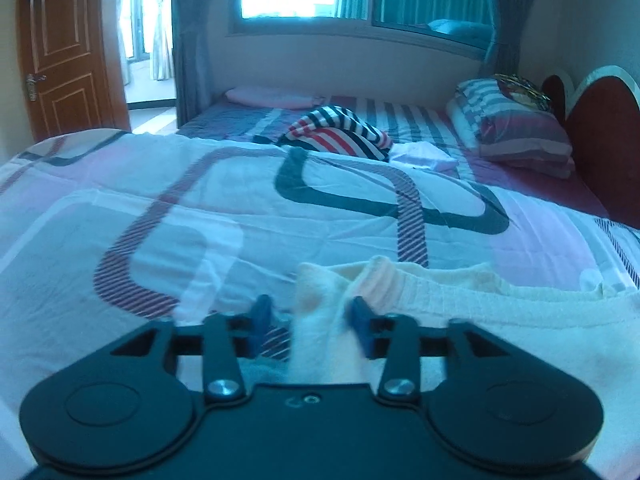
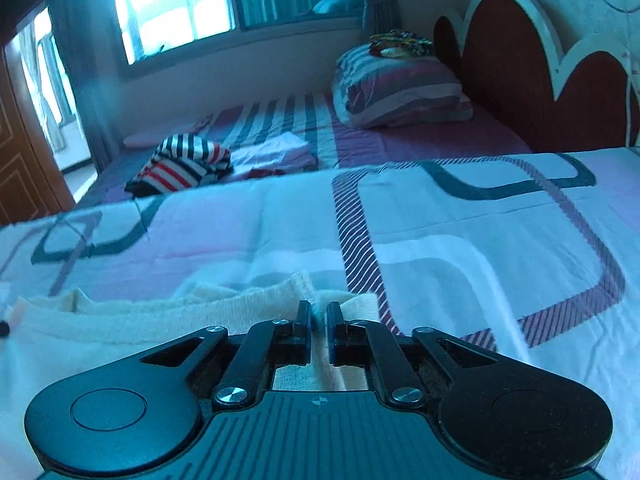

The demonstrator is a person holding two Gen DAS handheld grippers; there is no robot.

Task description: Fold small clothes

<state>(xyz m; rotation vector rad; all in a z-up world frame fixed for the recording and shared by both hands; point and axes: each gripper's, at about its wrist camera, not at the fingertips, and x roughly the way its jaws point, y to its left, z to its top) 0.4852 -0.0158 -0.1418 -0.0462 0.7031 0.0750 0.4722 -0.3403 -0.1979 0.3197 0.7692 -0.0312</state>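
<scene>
On a bed spread with a white, pink and grey patterned quilt [image 1: 200, 216], we work a small cream knitted garment [image 1: 460, 292] lying at the near edge. Our left gripper [image 1: 310, 322] has its blue-tipped fingers [image 1: 262, 312] spread, a bunched corner of the cream fabric standing between them; motion blur keeps us from saying whether the pads touch it. Our right gripper [image 2: 319, 322] has its fingers nearly together, pinching a fold of the same cream garment [image 2: 120, 320], whose near portion is hidden beneath both gripper bodies. Farther up the bed, a crumpled red, white and navy striped garment [image 1: 340, 132] sits on the striped sheet, with folded pale pink-white clothes [image 1: 424, 156] just to its right. A striped pillow [image 1: 516, 132] lies at the far right against the dark red scalloped headboard [image 2: 512, 72], which the frame edge cuts off. Something colourful rests on the pillow, too blurred to name.
</scene>
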